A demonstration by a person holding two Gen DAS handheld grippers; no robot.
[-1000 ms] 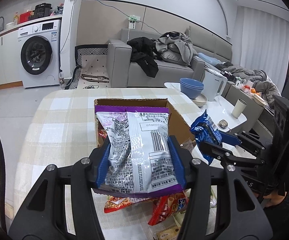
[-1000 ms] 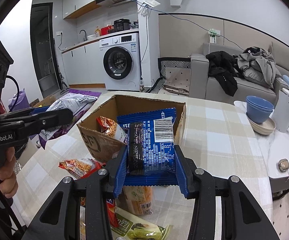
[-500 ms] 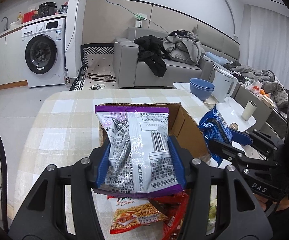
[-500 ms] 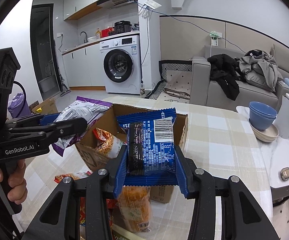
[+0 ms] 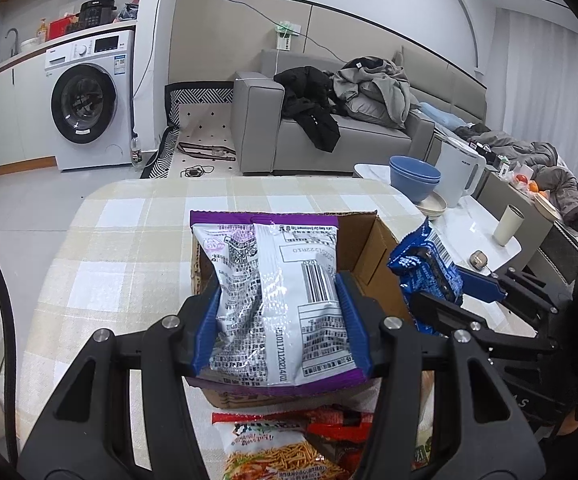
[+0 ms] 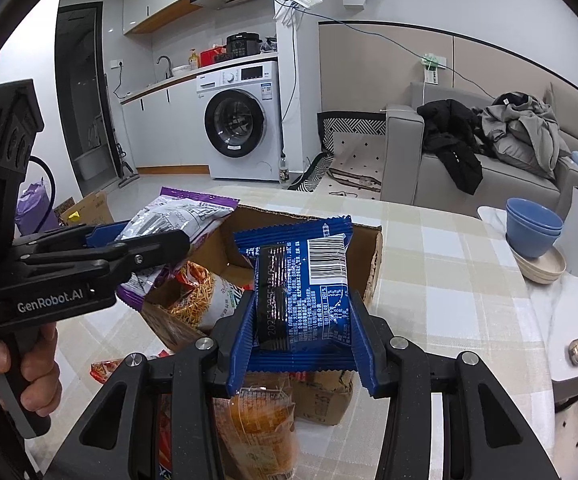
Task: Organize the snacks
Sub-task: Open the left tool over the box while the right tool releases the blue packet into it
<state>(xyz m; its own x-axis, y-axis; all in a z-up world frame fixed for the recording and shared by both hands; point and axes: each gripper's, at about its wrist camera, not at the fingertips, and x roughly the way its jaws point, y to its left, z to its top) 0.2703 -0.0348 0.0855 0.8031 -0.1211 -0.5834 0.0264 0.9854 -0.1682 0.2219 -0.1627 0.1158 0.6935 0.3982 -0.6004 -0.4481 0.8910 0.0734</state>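
Left gripper [image 5: 277, 322] — blue pads clamped on the sides of a purple-edged silver snack bag [image 5: 273, 292], held upright above the near part of an open cardboard box [image 5: 373, 248].
Right gripper [image 6: 301, 338] — pads pressed on a blue snack packet [image 6: 305, 284], barcode side up, over the box's right half.
Box — stands on a checked tablecloth [image 5: 129, 240]; inside lies an orange noodle-snack bag [image 6: 205, 292].
Loose snack packets [image 5: 285, 444] — near the box, on the cloth.
Right of the table: stacked blue bowls [image 5: 413, 174], white kettle [image 5: 459, 172].
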